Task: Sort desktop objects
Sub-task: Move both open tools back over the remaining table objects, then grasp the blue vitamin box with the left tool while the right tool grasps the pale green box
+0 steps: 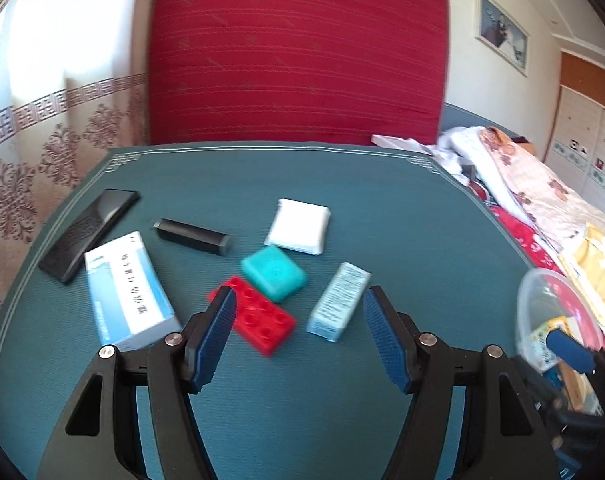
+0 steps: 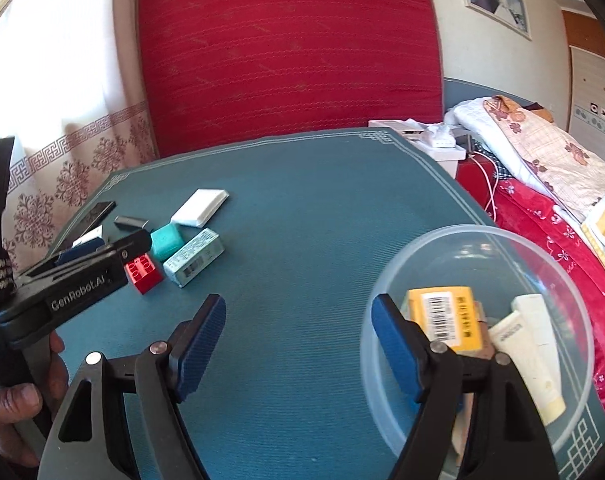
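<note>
Left wrist view: the left tongs (image 1: 299, 304) stand apart and empty above the teal desk (image 1: 382, 208), with the red brick (image 1: 258, 316) and the pale blue carton (image 1: 336, 302) showing between the blue pads, untouched. The carton's long axis runs away from the camera, leaning right; the white box (image 1: 128, 284) lies lengthwise leaning left. A teal case (image 1: 273, 273), white packet (image 1: 298, 226), black bar (image 1: 192, 236) and phone (image 1: 88, 234) lie beyond. Only the right wrist view shows the clear bowl (image 2: 502, 240) whole, with a yellow box (image 2: 448, 316) and cream tube (image 2: 536, 344) inside. The right tongs (image 2: 298, 316) grip nothing, jaws opening, over bare desk beside the bowl's rim.
</note>
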`<state>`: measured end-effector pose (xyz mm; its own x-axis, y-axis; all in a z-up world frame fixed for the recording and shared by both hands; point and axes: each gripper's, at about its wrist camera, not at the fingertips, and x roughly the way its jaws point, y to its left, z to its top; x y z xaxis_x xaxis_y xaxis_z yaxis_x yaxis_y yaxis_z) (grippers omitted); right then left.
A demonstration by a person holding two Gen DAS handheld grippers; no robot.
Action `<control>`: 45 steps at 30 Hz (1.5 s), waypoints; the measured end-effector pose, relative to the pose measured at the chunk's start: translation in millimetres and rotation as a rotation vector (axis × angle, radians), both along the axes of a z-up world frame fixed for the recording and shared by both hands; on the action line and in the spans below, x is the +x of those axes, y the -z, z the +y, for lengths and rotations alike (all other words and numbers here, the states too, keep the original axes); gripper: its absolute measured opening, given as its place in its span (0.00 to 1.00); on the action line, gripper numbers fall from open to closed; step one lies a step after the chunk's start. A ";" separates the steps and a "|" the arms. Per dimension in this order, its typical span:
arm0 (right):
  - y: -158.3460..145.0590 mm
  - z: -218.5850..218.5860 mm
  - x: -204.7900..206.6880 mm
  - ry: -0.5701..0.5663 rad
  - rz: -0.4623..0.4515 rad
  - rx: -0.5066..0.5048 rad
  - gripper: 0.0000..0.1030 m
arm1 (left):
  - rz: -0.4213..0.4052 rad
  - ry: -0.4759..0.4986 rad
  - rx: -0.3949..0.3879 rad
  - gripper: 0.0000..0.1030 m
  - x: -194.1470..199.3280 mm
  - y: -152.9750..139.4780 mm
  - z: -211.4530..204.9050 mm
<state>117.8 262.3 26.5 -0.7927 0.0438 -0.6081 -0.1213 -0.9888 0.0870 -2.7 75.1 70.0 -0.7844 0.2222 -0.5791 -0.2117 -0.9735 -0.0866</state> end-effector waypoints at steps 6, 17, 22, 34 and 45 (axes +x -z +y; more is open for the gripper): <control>14.1 -12.5 -17.7 -0.033 -0.045 -0.015 0.77 | -0.023 -0.076 -0.012 0.67 -12.2 5.3 -13.7; 24.7 -24.1 -43.6 -0.071 -0.087 -0.056 0.78 | -0.065 -0.252 -0.033 0.67 -36.4 17.4 -49.9; 27.2 -27.3 -50.1 -0.086 -0.097 -0.065 0.78 | -0.085 -0.353 -0.030 0.68 -47.7 23.7 -72.4; 31.6 -33.0 -59.8 -0.111 -0.105 -0.086 0.79 | -0.139 -0.469 0.134 0.75 -63.1 37.3 -115.1; 36.1 -33.8 -63.2 -0.111 -0.116 -0.087 0.79 | -0.211 -0.468 0.008 0.80 -92.2 51.5 -99.5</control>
<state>54.6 228.5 -9.6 -0.7137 -0.0974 -0.6936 -0.0257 -0.9860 0.1650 -94.9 -24.5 18.5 -0.6674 -0.1198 -0.7350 0.2692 -0.9590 -0.0881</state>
